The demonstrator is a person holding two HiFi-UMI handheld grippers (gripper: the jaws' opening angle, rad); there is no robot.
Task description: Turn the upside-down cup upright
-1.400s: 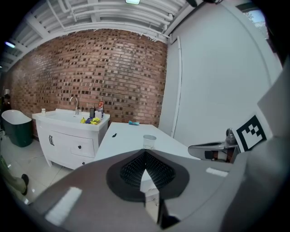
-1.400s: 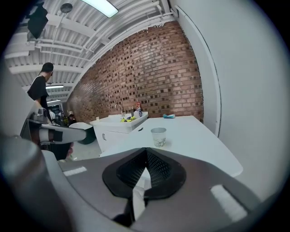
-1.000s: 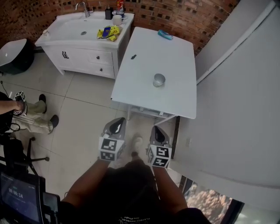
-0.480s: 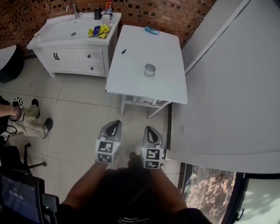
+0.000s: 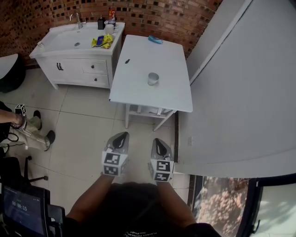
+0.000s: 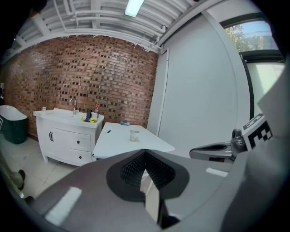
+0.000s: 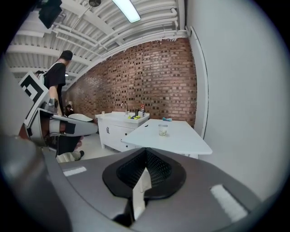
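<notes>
Cup (image 5: 153, 78) on end, upper centre of the frame — axis vertical, which end is up unclear.
White table (image 5: 138, 92) by a brick wall (image 5: 157, 14); left gripper (image 5: 121, 136) and right gripper (image 5: 158, 143) pinched together, empty — lower centre, over tiled floor (image 5: 88, 129).

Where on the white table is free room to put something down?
Bare: the table's near end, between its front edge and the cup, and the strip right of the cup. A small dark object lies near the left edge, a blue item at the far end. Crowded: the sink counter's right end.
</notes>
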